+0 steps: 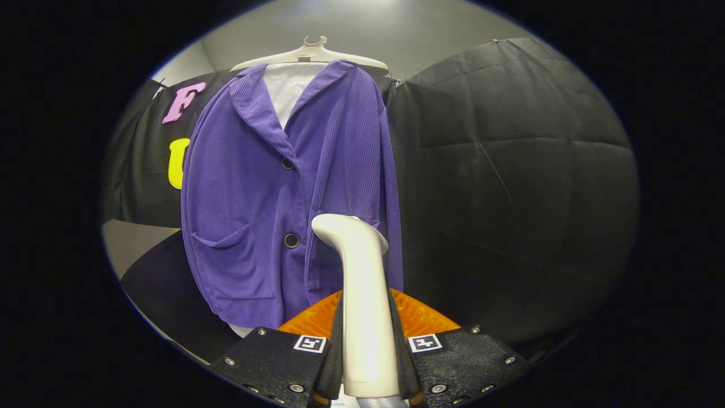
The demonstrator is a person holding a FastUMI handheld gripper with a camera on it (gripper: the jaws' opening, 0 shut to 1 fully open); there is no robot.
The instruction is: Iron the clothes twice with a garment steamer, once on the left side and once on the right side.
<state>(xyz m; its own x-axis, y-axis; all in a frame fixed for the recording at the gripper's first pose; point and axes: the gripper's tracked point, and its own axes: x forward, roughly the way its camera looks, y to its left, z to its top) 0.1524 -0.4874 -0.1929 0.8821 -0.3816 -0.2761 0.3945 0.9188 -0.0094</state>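
Purple ribbed jacket (283, 187) hangs mid-frame on a pale hanger (308, 54); the gripper (367, 362) clamps the cream plastic steamer (362, 294) (head low, lower centre). Next: likely an upward pass.

Your handheld two-finger gripper (367, 345) shows two flat angular plates studded with small round silver screws, and each plate carries a square black-and-white marker tag near its inner edge.

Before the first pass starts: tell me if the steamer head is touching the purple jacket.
Cannot tell. In the gripper view the steamer, held between the fingers, overlaps the jacket, hiding any gap or contact.
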